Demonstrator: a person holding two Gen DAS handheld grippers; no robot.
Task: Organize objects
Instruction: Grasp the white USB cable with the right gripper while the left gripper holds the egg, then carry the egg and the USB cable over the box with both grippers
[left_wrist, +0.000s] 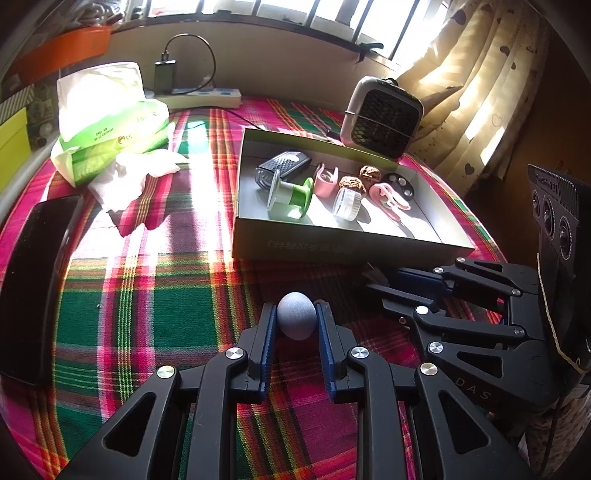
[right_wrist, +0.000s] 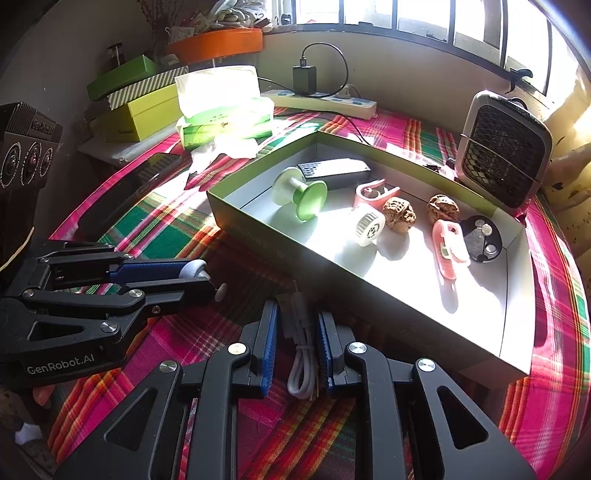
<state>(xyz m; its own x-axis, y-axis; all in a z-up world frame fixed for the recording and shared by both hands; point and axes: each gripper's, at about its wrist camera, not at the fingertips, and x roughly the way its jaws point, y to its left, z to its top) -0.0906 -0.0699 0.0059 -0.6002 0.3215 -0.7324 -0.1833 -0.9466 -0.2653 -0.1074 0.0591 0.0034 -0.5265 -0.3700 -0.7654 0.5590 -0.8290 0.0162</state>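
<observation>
Across the middle of your left view, the plaid surface (left_wrist: 147, 295) is carrying the open box (left_wrist: 347, 240), already holding sorted items. Your left tool (left_wrist: 297, 321), low and central, is clamping the grey egg-shaped ball (left_wrist: 297, 319). Your right tool (right_wrist: 297, 332) is straddling the white cable (right_wrist: 301, 354), fingers not yet closed. You are likely mid-pickup; next, carry the ball over the box wall.

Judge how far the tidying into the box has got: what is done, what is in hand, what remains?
Done: the box already holds a green spool, two walnuts, clips and a grater. In hand: the left gripper is shut on a grey ball; the right gripper straddles a white cable on the cloth. Left: both still need boxing.
</observation>
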